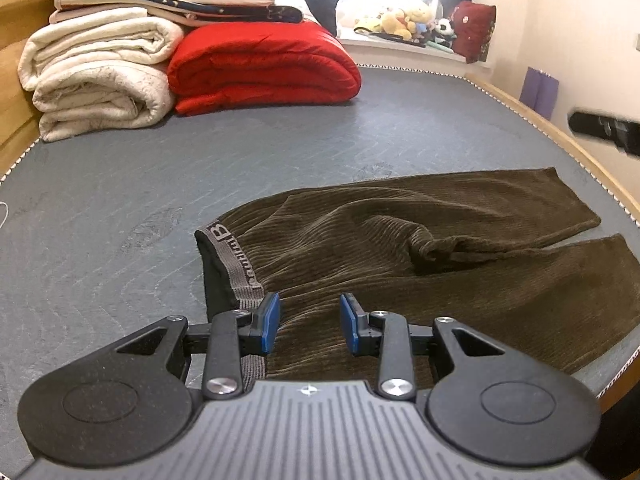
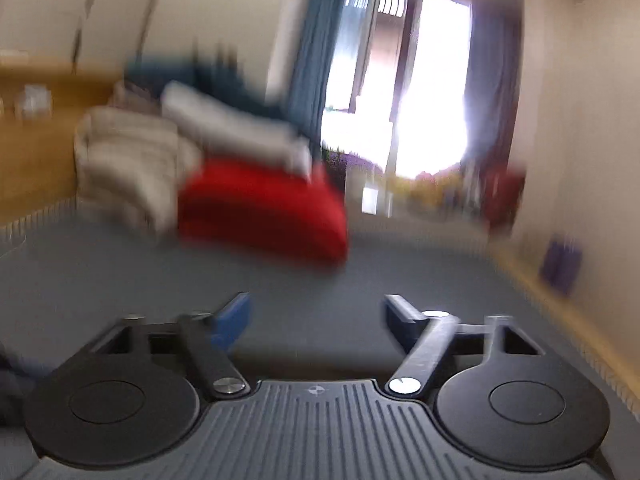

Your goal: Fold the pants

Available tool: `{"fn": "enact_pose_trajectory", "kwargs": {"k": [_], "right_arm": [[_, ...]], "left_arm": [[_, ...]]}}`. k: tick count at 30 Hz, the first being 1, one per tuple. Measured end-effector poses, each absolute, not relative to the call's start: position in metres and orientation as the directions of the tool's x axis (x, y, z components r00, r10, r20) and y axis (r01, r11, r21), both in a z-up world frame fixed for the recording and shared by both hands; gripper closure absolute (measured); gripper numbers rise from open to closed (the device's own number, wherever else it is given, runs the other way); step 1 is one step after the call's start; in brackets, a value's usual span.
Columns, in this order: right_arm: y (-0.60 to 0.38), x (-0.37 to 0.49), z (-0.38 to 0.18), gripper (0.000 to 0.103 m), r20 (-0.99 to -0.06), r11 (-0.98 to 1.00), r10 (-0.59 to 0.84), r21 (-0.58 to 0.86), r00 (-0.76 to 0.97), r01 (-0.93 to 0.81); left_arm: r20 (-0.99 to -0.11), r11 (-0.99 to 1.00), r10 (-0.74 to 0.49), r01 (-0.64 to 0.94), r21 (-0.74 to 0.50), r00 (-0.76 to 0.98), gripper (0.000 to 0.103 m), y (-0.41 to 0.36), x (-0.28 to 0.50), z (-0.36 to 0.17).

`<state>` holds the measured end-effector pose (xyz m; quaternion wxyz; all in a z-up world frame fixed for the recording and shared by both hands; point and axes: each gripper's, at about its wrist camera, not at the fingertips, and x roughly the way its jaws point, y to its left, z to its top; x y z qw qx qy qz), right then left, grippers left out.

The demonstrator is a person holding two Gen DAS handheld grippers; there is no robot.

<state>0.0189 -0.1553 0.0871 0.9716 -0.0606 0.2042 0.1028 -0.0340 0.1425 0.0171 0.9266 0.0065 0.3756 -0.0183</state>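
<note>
**Left fingers parted over the waistband, right gripper blurred above the mattress**

On my left wrist camera, the left gripper (image 1: 309,322) sits low at 6 o'clock with its blue-padded fingers (image 1: 269,322) narrowly parted, holding nothing. Brown corduroy shows in the gap between them. The pants (image 1: 420,248) lie spread flat on the grey mattress (image 1: 120,184), running from centre out toward 3 o'clock, both legs side by side and a bunched wrinkle where they split. The grey waistband (image 1: 234,260) is folded outward and runs from 9 o'clock of the garment down to my left pad, which sits just beside it. At 11 o'clock, well apart from the pants, stand a folded red quilt (image 1: 264,66) and rolled cream blankets (image 1: 96,76) with more bedding stacked on top. Stuffed toys (image 1: 404,20) line the sill at 1 o'clock. A dark blurred piece of the other tool pokes in at 3 o'clock.

On my right wrist camera, everything is smeared. The right gripper (image 2: 316,322) has its fingers spread wide and empty, with bare mattress (image 2: 120,280) beyond them. The red quilt (image 2: 264,212) lies at 11 o'clock, a bright window (image 2: 420,92) at 1 o'clock. The pants are out of this view.
</note>
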Motion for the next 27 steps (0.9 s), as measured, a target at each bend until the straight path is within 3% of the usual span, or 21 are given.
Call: {"fn": "enact_pose_trajectory", "kwargs": {"k": [5,11,22,24,26,27], "right_arm": [[-0.18,0.015,0.076,0.024,-0.452,0.976,0.158,-0.067,0.878,-0.209],[-0.179,-0.008,0.025,0.025,-0.568,0.958,0.221,-0.025,0.792,-0.286],[-0.133,-0.034,-0.04,0.028,-0.638,0.898,0.313,-0.042,0.703,-0.438],[-0.129,-0.038,-0.05,0.028,-0.643,0.895,0.301,-0.065,0.704,-0.442],[-0.122,-0.037,-0.057,0.028,-0.657,0.884,0.312,-0.063,0.686,-0.462],[-0.119,-0.038,-0.061,0.028,-0.666,0.877,0.323,-0.057,0.672,-0.477]], "left_arm": [[-0.701,0.999,-0.04,0.047,-0.01,0.712,0.066,0.144,-0.035,0.017],[-0.767,0.999,-0.039,0.02,-0.035,0.64,0.066,0.16,-0.033,-0.007],[-0.832,0.987,-0.033,-0.111,-0.113,0.553,0.066,0.218,-0.038,-0.069],[-0.833,0.988,-0.012,-0.119,-0.094,0.553,0.058,0.219,-0.037,-0.073],[-0.835,0.984,-0.002,-0.148,-0.099,0.55,0.04,0.224,-0.034,-0.077],[-0.837,0.981,-0.002,-0.16,-0.107,0.548,0.039,0.227,-0.033,-0.079]]}}
